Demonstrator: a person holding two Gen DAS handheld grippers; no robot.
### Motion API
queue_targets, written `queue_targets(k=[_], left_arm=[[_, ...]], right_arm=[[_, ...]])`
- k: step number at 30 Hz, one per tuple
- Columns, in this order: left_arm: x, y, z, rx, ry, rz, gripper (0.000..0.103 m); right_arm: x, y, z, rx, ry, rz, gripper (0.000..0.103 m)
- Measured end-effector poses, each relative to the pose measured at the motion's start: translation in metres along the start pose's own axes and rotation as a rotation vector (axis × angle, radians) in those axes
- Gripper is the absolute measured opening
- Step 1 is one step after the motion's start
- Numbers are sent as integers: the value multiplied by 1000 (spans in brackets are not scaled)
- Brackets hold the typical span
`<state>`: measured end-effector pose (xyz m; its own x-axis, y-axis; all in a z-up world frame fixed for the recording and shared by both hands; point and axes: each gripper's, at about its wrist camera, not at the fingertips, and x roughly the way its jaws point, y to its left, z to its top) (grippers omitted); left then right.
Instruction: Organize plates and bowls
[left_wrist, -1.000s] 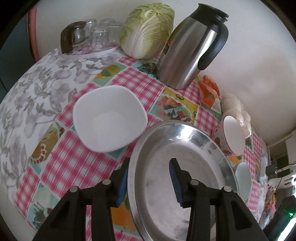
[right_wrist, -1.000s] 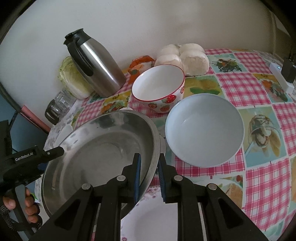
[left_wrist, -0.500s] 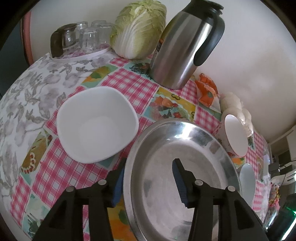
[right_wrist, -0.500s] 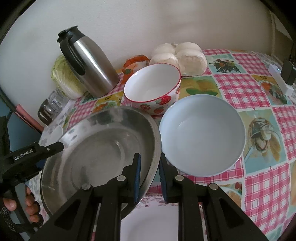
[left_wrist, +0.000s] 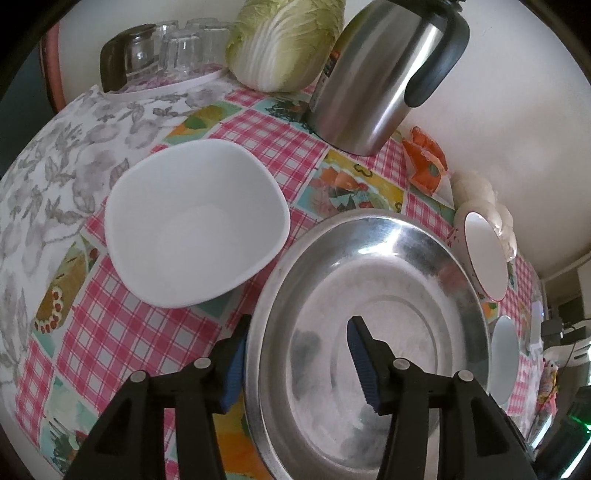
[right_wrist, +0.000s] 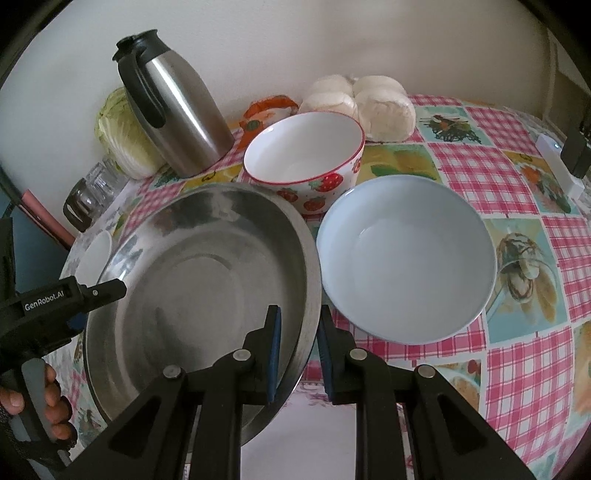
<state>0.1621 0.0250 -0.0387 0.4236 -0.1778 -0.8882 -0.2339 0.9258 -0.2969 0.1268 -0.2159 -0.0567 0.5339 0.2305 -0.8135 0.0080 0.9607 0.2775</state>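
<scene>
A large steel basin is held between both grippers, tilted above the table. My left gripper straddles its near rim with a wide gap between its fingers, open. My right gripper is shut on the basin's right rim. A white squarish bowl sits left of the basin. A strawberry-patterned bowl and a pale blue bowl sit to the right. A white plate lies under my right gripper.
A steel thermos jug, a cabbage, upturned glasses on a tray, an orange packet and white buns stand along the wall. A white power strip lies at the right edge.
The basin and both grippers have shifted slightly forward. The white squarish bowl and the jug appear closer in the left wrist view. The grips look unchanged.
</scene>
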Motion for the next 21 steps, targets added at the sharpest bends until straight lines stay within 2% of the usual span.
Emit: queue_targets(k=[12, 21], left_arm=[[-12, -4, -7, 47, 45, 44, 55], [-13, -4, -7, 45, 32, 30, 60]], right_arm=[[-11, 5, -2, -42, 31, -54, 21], [-10, 7, -2, -47, 14, -33, 27]])
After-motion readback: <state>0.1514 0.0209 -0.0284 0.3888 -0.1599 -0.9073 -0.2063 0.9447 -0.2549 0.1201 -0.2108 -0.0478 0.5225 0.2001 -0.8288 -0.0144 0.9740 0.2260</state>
